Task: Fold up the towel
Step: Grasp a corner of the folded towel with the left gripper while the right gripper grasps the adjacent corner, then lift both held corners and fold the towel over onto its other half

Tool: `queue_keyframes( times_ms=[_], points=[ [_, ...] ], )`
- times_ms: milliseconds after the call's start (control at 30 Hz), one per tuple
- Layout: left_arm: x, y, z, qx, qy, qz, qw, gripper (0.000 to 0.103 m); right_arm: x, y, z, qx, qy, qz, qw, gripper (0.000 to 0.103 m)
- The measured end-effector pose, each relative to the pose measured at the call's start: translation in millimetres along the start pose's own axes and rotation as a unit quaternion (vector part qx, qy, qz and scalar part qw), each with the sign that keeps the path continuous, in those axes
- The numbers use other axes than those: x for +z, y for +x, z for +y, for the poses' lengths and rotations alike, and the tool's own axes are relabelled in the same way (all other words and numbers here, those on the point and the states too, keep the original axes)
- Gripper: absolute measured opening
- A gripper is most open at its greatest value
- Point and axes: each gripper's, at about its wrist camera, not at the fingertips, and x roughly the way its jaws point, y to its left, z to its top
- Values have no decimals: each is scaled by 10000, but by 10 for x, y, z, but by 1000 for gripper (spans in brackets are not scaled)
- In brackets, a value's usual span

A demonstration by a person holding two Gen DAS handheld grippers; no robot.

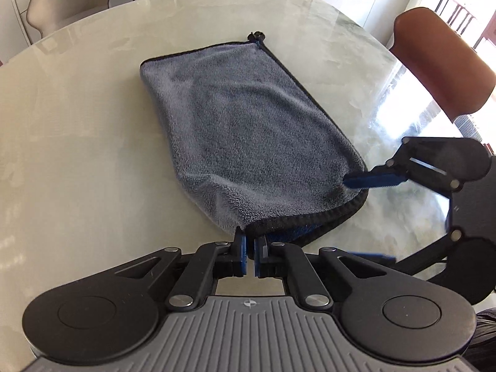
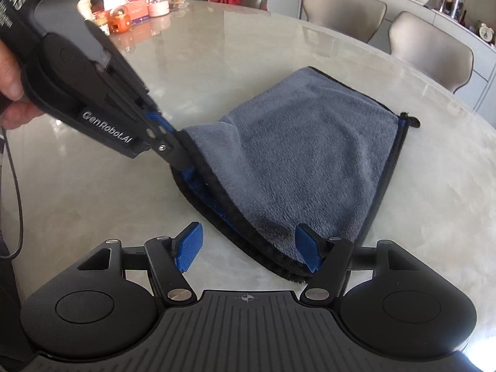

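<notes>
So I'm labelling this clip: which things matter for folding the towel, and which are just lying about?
Part of the job:
- grey towel, already folded over, on the marble table
- left gripper, shut on the towel's near edge
- right gripper, open around a near corner

Just lying about:
- boxes and jars at the table's far end
- brown chair
- beige chairs

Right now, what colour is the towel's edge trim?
Black trim on the grey towel, clearest in the right wrist view.

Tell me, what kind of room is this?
Probably a home dining room. A big glossy marble-look table has beige padded chairs around it, and a white sideboard along the wall holds ornaments. A grey fluffy towel lies on the table.
</notes>
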Motion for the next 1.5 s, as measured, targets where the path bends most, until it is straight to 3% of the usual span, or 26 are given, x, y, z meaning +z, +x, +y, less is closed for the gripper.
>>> queue_keyframes(
  times_ms=[100,200,367,400,433,467,567,633,733,900,1033,1300,1367,1433,1500],
  points=[
    [56,-7,2,-7,17,5,10000,3,5,55,70,-101,-217,-6,9997,63],
    [92,-35,29,-57,-5,1,10000,3,2,84,138,-285,-546,-21,9981,46],
    [128,-38,-7,-25,127,40,9999,5,-11,118,158,-413,-800,-4,9959,42],
    [128,-33,-23,-13,208,85,9997,7,-14,121,159,-437,-834,-18,9956,37],
    [119,-47,-38,0,311,102,9995,12,-17,127,155,-516,-859,-6,9950,24],
    [100,-67,-60,35,452,102,9989,22,-16,133,135,-536,-833,27,9951,16],
    [17,-142,-113,232,864,-12,9960,42,18,94,50,-436,-602,-8,9972,11],
    [-69,-219,-152,387,1263,-170,9911,46,54,60,-5,-353,-498,-20,9981,11],
    [-151,-301,-201,431,1622,-404,9850,47,115,-1,-100,-146,-277,-44,9995,11],
    [-220,-321,-398,161,2248,-668,9720,47,214,-52,-314,268,440,-63,9987,11],
    [-215,-182,-518,410,2423,-864,9655,47,263,-85,-432,422,718,-105,9965,11],
    [-228,175,-656,985,2806,-697,9522,47,286,-125,-567,623,1038,-111,9926,11],
    [-212,198,-613,907,2724,-662,9556,41,276,-127,-565,635,1018,-98,9927,11],
    [-172,201,-507,702,2423,-567,9660,22,266,-128,-555,664,983,-86,9929,11],
    [-149,192,-449,659,2267,-506,9704,17,249,-127,-552,697,962,-59,9929,11]
  ],
)
